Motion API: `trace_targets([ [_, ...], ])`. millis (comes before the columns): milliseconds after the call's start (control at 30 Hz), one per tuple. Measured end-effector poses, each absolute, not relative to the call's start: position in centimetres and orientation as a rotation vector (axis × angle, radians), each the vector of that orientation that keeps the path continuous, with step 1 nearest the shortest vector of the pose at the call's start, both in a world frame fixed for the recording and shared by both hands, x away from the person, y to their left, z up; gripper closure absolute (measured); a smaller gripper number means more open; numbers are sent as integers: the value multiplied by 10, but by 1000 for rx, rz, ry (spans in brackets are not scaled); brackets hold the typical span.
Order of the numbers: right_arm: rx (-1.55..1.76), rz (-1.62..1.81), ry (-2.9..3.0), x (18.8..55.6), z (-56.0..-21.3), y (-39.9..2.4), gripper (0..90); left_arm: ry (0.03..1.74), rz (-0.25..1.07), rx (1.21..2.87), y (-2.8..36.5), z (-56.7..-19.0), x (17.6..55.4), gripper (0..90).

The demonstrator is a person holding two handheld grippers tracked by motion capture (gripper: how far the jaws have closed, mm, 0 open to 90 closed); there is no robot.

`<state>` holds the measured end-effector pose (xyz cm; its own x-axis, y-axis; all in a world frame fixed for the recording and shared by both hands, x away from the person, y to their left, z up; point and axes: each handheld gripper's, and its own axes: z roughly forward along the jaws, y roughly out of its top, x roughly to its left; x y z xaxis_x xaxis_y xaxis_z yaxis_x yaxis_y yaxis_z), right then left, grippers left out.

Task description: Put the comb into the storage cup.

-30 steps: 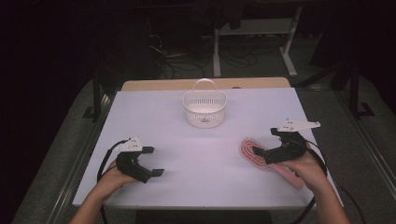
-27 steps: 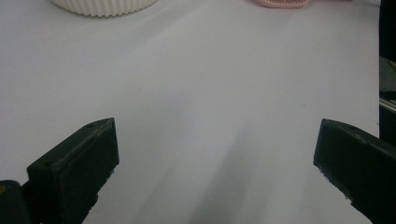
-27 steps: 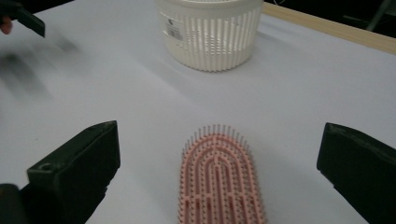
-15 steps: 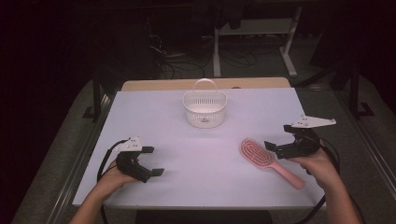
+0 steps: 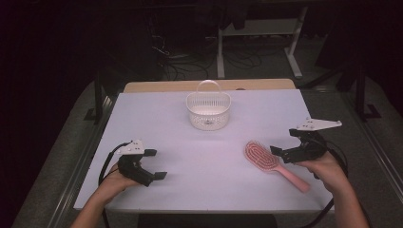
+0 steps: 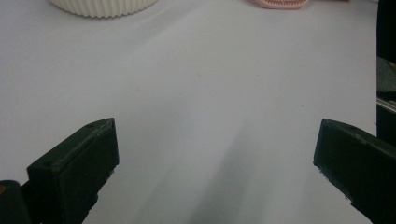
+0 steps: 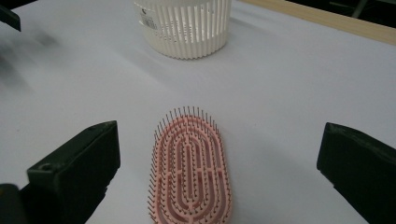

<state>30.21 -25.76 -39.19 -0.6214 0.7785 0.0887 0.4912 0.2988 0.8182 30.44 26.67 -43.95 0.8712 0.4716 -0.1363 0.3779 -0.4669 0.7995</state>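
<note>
A pink hairbrush (image 5: 263, 158) lies bristles-up on the white table (image 5: 214, 190) at the right, its handle pointing toward the near right corner. My right gripper (image 5: 285, 142) hovers just right of the brush head, open and empty. In the right gripper view the brush (image 7: 191, 163) lies between and ahead of the wide-apart jaws of the right gripper (image 7: 219, 140). A white slatted basket (image 5: 208, 111) with a handle stands at the far middle. My left gripper (image 5: 155, 164) rests at the near left, open, with nothing between its jaws (image 6: 215, 158).
The basket (image 7: 184, 28) stands beyond the brush in the right gripper view. The left gripper view catches the basket's base (image 6: 102, 5) and the brush's edge (image 6: 280, 3) at the top. A wooden strip (image 5: 166, 86) borders the table's far side.
My right gripper has drawn back to the right, off the brush head it was over a second ago. The brush stays flat on the table. The left gripper has not moved.
</note>
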Motion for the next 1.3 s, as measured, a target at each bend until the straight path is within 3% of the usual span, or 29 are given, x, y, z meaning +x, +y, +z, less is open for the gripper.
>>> trace_targets([
  [1300,1158,923,2430,295,-390,-261,0,616,131,2114,266,-440,304,3],
])
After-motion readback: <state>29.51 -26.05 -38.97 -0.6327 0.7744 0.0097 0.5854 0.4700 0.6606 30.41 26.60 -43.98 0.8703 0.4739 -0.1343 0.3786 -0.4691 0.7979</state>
